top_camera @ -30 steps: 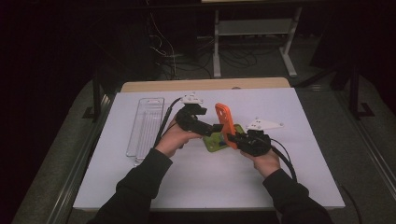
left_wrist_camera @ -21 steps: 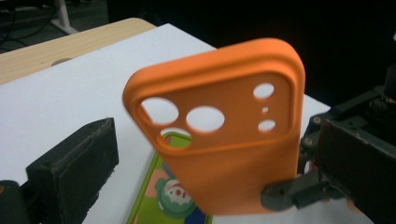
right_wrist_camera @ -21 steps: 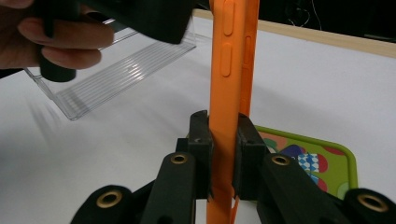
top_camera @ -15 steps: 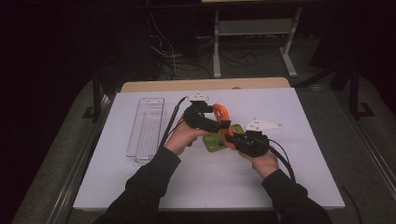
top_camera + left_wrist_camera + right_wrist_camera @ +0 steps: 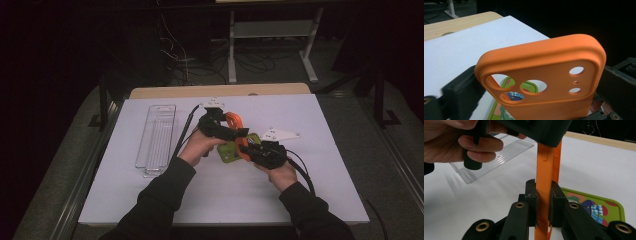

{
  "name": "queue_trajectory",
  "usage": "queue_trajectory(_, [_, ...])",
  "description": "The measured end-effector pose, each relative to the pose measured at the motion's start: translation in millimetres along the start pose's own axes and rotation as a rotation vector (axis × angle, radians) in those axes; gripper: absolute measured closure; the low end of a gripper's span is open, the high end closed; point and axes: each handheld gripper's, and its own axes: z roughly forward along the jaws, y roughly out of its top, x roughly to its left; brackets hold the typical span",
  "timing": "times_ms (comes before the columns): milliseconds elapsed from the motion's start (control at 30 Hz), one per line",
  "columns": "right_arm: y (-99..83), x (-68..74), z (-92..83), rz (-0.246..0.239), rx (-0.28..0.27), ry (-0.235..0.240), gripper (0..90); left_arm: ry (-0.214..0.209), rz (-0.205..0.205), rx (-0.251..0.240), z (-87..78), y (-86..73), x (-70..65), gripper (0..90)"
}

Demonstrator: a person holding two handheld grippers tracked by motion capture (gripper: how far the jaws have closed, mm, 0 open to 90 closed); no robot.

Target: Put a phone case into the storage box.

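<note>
The orange phone case stands on edge above the white table, over a green patterned case. The right gripper clamps its lower edge. The left gripper seems to grip its sides.

The white tabletop is the one bright field in the high view; everything beyond its far edge sinks into near black, with only cables and a stand faintly lit. Light falls from above, leaving soft, short shadows beside the tray. In the left gripper view the orange case is sharp and evenly lit, while the tabletop behind it is washed pale. In the right gripper view the hand close to the lens is slightly soft.
</note>
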Motion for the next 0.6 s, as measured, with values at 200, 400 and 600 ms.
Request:
queue_trajectory(200, [-0.3,0.8,0.3,0.003,0.007,0.0,79.0,0.0,-0.01,-0.011,0.2,0.1,-0.2,8.5])
queue_trajectory(400, [-0.6,0.9,0.5,0.002,0.01,0.001,79.0,-0.002,0.003,-0.019,-0.4,0.4,-1.0,10.9])
queue_trajectory(600, [-0.7,1.1,0.9,-0.015,0.015,-0.004,78.7,0.005,0.022,-0.014,-1.4,1.9,-3.7,12.6])
